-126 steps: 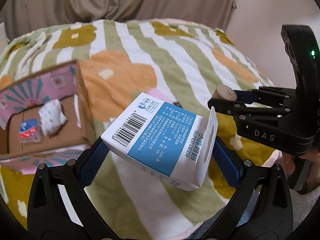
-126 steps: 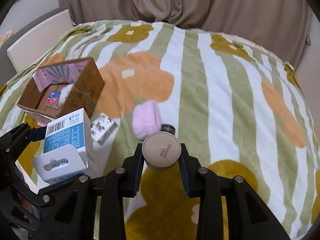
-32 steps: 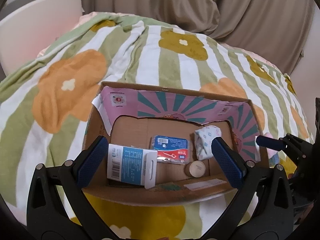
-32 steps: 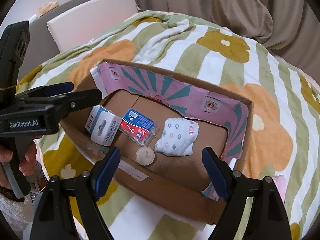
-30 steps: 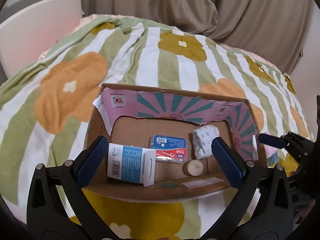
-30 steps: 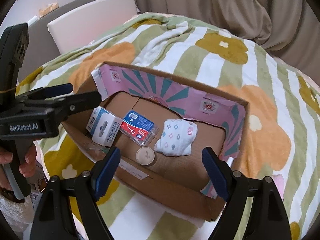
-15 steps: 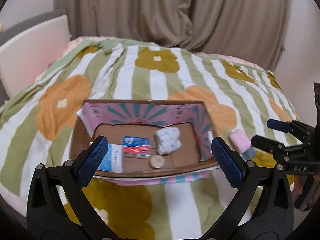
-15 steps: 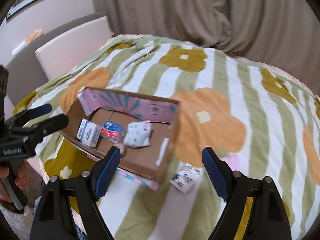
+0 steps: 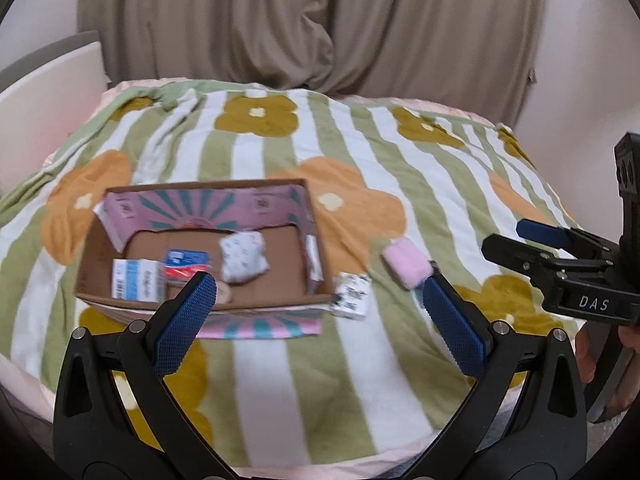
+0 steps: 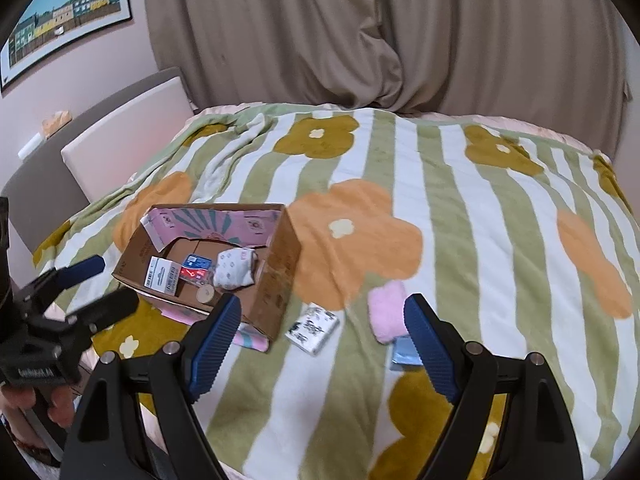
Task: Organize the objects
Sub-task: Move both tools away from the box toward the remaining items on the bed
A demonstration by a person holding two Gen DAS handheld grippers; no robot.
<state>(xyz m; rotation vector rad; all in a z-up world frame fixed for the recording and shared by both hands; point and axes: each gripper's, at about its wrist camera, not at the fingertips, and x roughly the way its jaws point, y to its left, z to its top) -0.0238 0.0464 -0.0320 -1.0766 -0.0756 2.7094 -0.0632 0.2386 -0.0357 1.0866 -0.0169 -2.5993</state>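
An open cardboard box [image 9: 94,264] [image 10: 280,268] lies on the flowered blanket. It holds a blue-white carton [image 9: 134,280] [image 10: 162,276], a blue-red packet [image 9: 186,262], a patterned white bundle [image 9: 243,256] [image 10: 234,268] and a small round lid [image 10: 205,293]. On the blanket beside the box lie a black-and-white pack [image 9: 352,295] [image 10: 313,327], a pink cloth [image 9: 406,263] [image 10: 387,312] and a small blue-grey item [image 10: 405,356]. My left gripper [image 9: 320,316] and right gripper [image 10: 320,344] are both open, empty and held back above the bed's near edge.
The bed has a white headboard [image 10: 124,144] at the left and brown curtains [image 10: 380,28] behind. A framed picture [image 10: 64,16] hangs on the wall. The other gripper shows at the right of the left wrist view [image 9: 568,264] and at the left of the right wrist view [image 10: 60,312].
Both grippers have let go of the carton and the round lid, which now lie in the box. Both have pulled back and away from the box.
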